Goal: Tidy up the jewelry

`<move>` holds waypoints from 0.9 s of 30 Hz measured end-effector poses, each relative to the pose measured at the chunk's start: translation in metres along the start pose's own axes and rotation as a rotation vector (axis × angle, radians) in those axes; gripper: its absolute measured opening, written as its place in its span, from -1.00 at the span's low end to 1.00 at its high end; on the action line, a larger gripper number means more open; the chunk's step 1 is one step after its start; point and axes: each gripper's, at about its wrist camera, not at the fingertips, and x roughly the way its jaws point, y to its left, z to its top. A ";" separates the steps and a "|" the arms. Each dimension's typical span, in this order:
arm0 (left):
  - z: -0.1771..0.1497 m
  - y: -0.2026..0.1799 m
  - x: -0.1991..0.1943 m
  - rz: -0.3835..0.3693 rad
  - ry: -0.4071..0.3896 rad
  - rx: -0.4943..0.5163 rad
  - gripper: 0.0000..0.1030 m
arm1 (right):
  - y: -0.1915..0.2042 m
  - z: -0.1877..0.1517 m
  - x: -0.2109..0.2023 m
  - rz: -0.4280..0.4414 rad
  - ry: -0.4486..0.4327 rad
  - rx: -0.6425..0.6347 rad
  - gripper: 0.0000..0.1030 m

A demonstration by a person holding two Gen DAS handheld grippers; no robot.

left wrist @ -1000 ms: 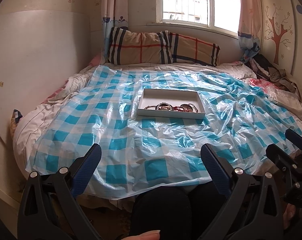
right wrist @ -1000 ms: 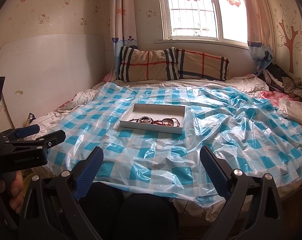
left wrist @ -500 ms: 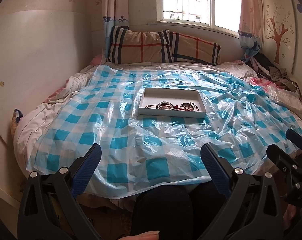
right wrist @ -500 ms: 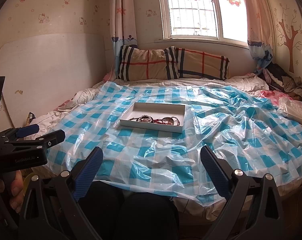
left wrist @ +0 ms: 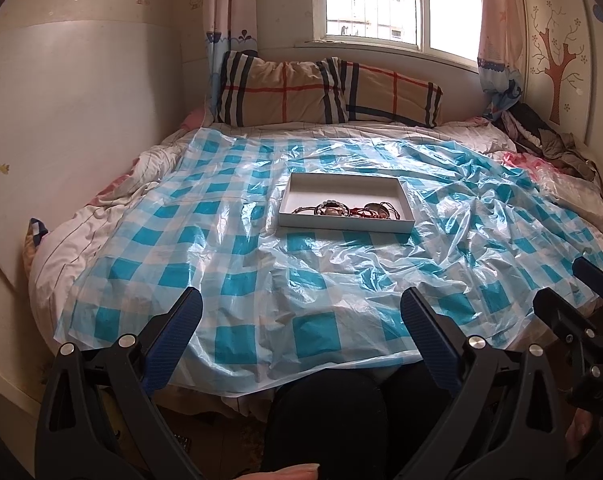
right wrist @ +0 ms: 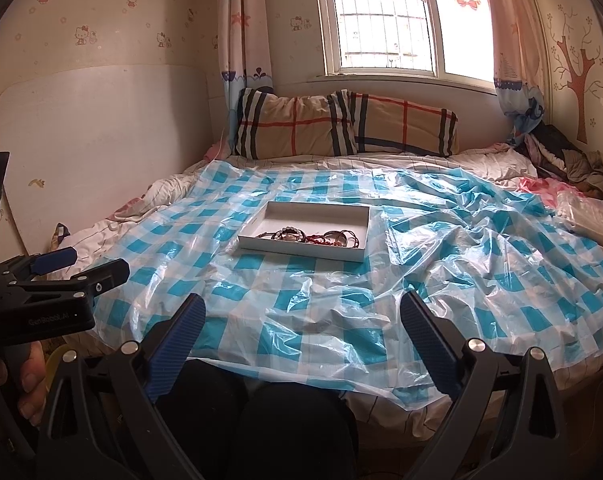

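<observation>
From the left wrist camera, the left tongs [left wrist: 301, 316] hang over the near edge of the bed [left wrist: 61, 240], their blue-padded fingers [left wrist: 173, 336] spread wide apart with nothing between them. Ahead at twelve o'clock a shallow white tray [left wrist: 345, 224] lies flat on the blue-and-white checked plastic sheet [left wrist: 261, 280], well apart from the tongs. The jewelry [left wrist: 341, 210] sits bunched along the tray's near wall: a beaded bracelet towards the left, reddish cords and a round piece towards the right. At three o'clock the right tongs [left wrist: 581, 284] poke in from the frame's edge; from here I cannot tell how wide they stand. Two plaid pillows [left wrist: 325, 92] lean under the window [left wrist: 381, 0] at the far side.

From the right wrist camera, the right tongs [right wrist: 301, 316] are likewise spread wide and hold nothing, poised above the person's dark-clad knees [right wrist: 293, 420] and the sheet's near hem. The tray [right wrist: 301, 246] lies at about eleven o'clock, the jewelry [right wrist: 309, 237] again crowding its near side. At nine o'clock the left tongs [right wrist: 81, 266] come in sideways, gripped by a hand [right wrist: 25, 376]. A heap of clothes [right wrist: 573, 164] lies at two o'clock.
</observation>
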 end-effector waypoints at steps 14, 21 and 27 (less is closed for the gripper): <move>0.000 -0.001 0.004 0.002 0.007 0.006 0.85 | 0.000 -0.009 -0.002 0.000 0.006 0.005 0.82; -0.002 0.001 0.005 0.002 0.012 0.014 0.85 | -0.001 -0.011 0.000 0.000 0.013 0.007 0.82; -0.006 0.014 0.007 -0.143 0.026 -0.058 0.85 | -0.005 -0.014 0.006 0.005 0.024 0.021 0.82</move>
